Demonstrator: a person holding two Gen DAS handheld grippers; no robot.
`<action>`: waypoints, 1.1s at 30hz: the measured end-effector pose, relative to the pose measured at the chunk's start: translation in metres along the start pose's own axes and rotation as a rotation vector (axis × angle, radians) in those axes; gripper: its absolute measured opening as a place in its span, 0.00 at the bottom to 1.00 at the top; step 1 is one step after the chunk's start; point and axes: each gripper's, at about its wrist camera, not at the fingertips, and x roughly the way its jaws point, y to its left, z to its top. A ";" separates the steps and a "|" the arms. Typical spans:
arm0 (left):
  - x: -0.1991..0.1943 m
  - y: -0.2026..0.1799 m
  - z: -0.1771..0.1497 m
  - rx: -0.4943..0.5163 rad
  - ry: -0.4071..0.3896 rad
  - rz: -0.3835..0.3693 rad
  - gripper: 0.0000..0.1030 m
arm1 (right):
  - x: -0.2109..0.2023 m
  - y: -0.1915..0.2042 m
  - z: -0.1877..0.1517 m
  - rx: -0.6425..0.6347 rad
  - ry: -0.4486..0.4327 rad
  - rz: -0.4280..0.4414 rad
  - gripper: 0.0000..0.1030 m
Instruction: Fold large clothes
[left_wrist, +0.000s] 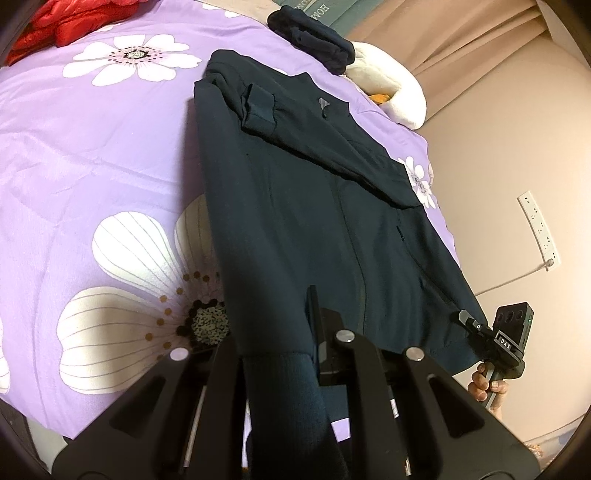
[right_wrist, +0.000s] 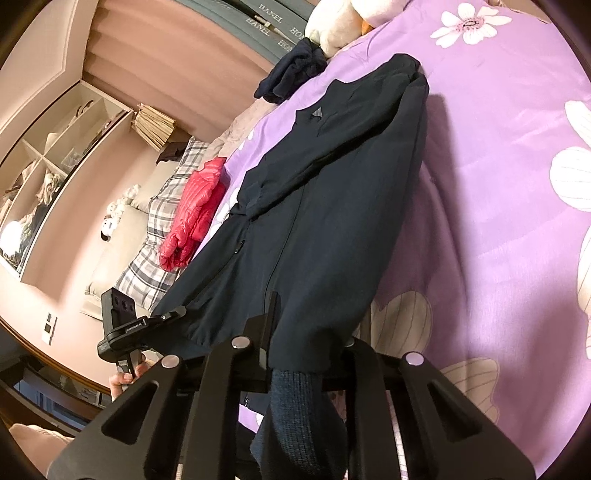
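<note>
the dark jacket (left_wrist: 314, 206) lay zipped on the purple floral bedspread (left_wrist: 92, 155), both sleeves already folded across its chest. the left gripper (left_wrist: 275, 332) and right gripper (right_wrist: 310, 332) each pinched a hem corner; folding the body lengthwise toward the collar looked left.

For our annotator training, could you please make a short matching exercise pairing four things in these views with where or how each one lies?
Things:
1. dark jacket
2. red puffer garment
3. folded navy clothes
4. left gripper

States:
A. bundled beside the white plush toy
B. shut on the ribbed hem
C. spread on the purple floral bedspread, sleeves folded in
D. crumpled by the plaid pillow

Pairs: 1-C, 2-D, 3-A, 4-B
</note>
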 end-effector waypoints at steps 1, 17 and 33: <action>0.000 0.000 0.001 0.002 -0.001 -0.002 0.09 | 0.000 0.000 0.000 0.000 -0.005 0.009 0.14; -0.006 -0.008 0.004 0.034 -0.023 -0.019 0.09 | -0.005 0.004 0.009 -0.020 -0.044 0.082 0.14; -0.018 -0.017 0.006 0.055 -0.044 -0.054 0.09 | -0.015 0.013 0.017 -0.029 -0.066 0.165 0.14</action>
